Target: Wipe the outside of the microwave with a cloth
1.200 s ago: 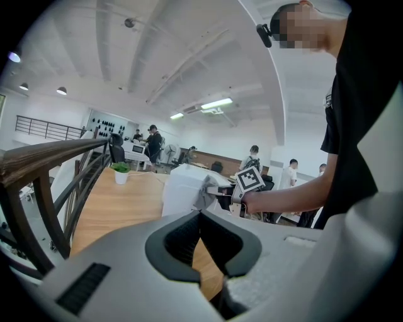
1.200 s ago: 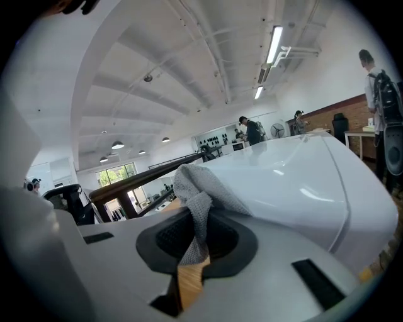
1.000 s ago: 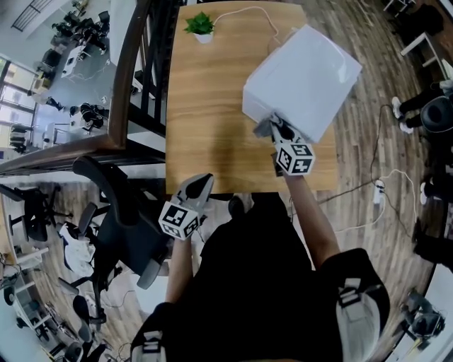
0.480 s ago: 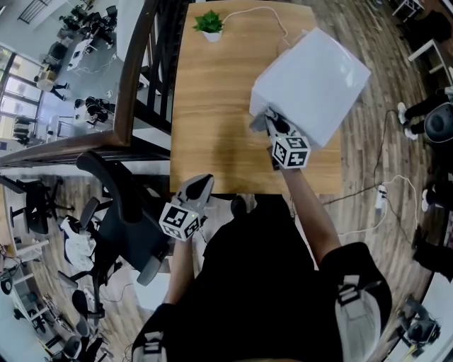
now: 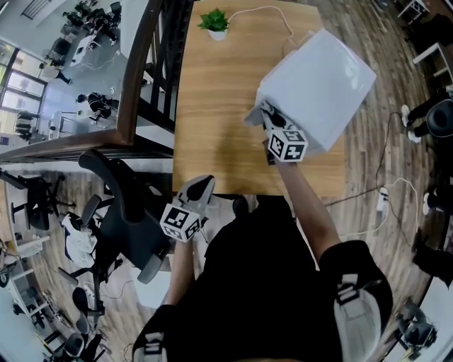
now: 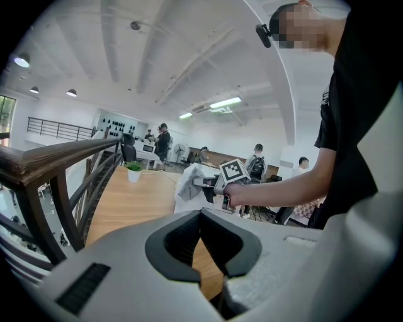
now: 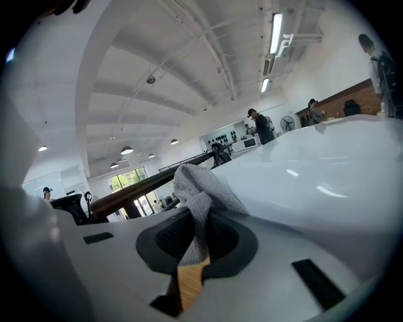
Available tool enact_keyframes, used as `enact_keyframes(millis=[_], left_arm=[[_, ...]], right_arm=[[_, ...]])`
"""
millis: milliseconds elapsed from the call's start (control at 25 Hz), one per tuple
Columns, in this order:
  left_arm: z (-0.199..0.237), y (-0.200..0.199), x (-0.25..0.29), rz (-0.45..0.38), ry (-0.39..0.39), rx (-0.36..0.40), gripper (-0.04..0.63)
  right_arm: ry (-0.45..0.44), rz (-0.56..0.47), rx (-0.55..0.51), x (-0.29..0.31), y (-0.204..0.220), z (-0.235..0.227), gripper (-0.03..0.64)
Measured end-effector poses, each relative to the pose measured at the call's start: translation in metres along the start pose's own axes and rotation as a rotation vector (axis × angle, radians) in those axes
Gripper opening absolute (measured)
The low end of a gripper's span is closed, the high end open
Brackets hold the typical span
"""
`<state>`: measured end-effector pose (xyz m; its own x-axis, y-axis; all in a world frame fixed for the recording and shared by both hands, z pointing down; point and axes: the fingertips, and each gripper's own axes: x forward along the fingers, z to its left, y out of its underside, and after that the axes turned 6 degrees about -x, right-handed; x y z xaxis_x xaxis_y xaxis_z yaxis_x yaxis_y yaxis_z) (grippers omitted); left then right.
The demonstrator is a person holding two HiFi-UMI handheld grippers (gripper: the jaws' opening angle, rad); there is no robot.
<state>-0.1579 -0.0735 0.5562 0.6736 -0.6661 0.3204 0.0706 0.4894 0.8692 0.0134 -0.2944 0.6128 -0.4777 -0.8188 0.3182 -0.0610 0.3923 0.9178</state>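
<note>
Cloth (image 5: 254,116) farther along microwave (image 5: 318,71) (half hidden)

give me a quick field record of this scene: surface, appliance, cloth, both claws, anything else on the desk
surface: wooden table
appliance: white microwave, on the table's right side, set at an angle
cloth: grey cloth, at the microwave corner nearest the person; it looks to be touching the microwave
right claw: shut on the cloth, held up at the microwave
left claw: shut, nothing in it, held low off the table's near edge
also on table: small potted plant at the far end
</note>
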Motion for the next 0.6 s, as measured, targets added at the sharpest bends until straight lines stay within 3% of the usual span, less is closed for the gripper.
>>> enact_keyframes(millis=[600], left_arm=[[0.011,0.004,-0.021,-0.022,-0.048,-0.022,-0.005]], right_arm=[[0.012,-0.005,0.043,0.021,-0.002,0.009,0.028]])
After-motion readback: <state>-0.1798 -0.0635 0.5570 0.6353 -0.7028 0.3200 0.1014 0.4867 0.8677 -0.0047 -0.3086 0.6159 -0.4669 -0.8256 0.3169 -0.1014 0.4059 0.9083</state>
